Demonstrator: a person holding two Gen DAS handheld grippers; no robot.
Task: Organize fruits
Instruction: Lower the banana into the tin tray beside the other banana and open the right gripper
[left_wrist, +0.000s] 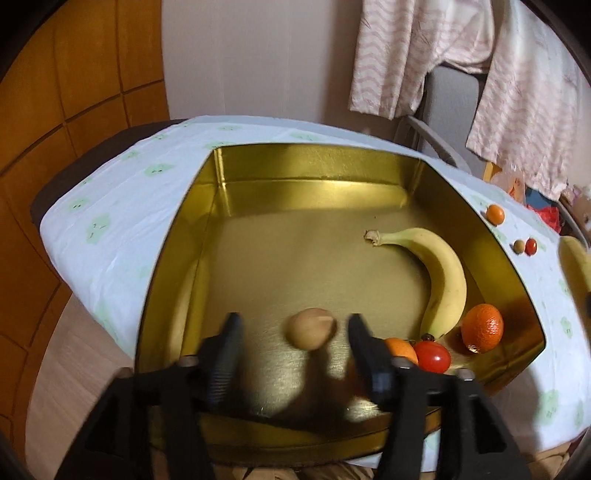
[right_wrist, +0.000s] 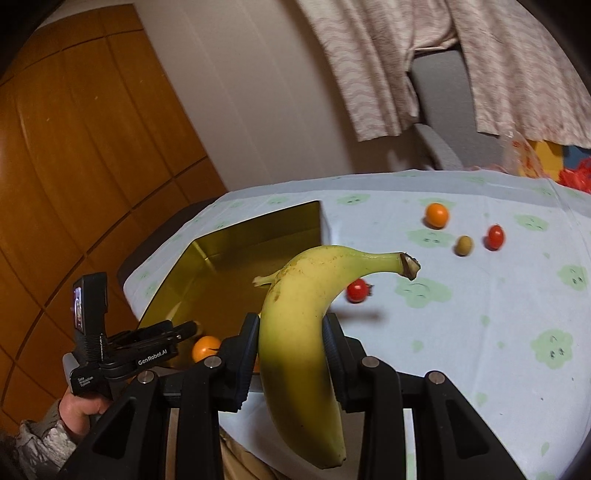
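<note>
My left gripper (left_wrist: 295, 330) is open over the near part of a gold tin (left_wrist: 314, 192). A tan round fruit (left_wrist: 312, 328) is blurred between its fingers and touches neither one. In the tin lie a banana (left_wrist: 443, 280), a mandarin (left_wrist: 482, 326), a red tomato (left_wrist: 432, 356) and a small orange fruit (left_wrist: 400, 349). My right gripper (right_wrist: 291, 332) is shut on a second banana (right_wrist: 314, 280), held above the table to the right of the tin (right_wrist: 221, 240). On the cloth lie an orange fruit (right_wrist: 436, 215), a brownish fruit (right_wrist: 464, 245) and two red tomatoes (right_wrist: 495, 237) (right_wrist: 357, 290).
A pale cloth with green prints (right_wrist: 480, 332) covers the table. A person's hand (right_wrist: 81, 406) holds the left gripper's handle at the tin's near left. Behind the table stand a grey chair (left_wrist: 450, 103) and hanging laundry (left_wrist: 406, 48). Wooden panels (left_wrist: 74, 110) line the left.
</note>
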